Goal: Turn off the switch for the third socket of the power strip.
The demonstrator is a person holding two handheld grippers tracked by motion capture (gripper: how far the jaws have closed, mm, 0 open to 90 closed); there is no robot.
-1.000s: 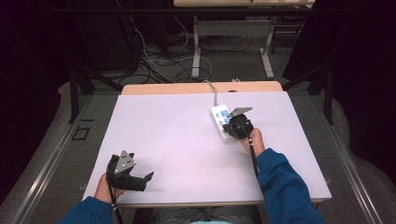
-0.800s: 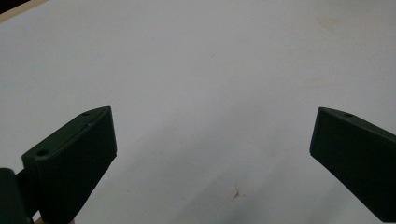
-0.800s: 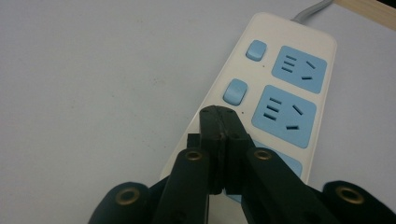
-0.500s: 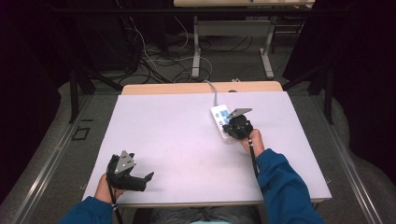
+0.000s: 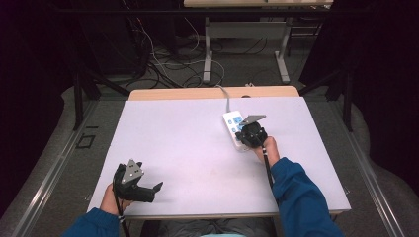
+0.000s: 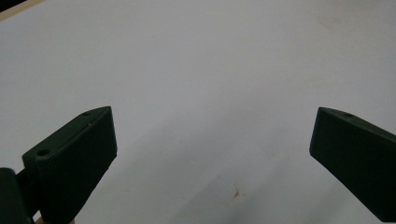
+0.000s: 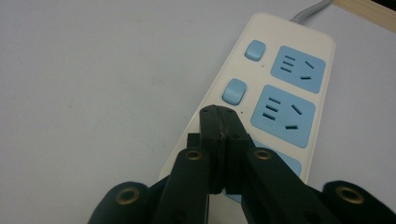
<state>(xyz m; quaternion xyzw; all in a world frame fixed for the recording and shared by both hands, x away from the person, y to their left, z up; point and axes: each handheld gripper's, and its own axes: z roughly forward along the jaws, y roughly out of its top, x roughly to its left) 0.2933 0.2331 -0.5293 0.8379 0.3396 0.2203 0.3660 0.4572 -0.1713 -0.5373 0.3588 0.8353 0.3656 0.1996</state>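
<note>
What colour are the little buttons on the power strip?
Light blue buttons on the white power strip; the right gripper view shows them best.

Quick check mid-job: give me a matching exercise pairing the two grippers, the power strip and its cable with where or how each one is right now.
1. left gripper
2. right gripper
3. power strip
4. cable

A. runs off the table's far edge
B. jaws wide apart over bare table
C. jaws shut, tips over the strip
D. lies flat, right of the table's middle

Pairs: 1-B, 2-C, 3-D, 4-A
</note>
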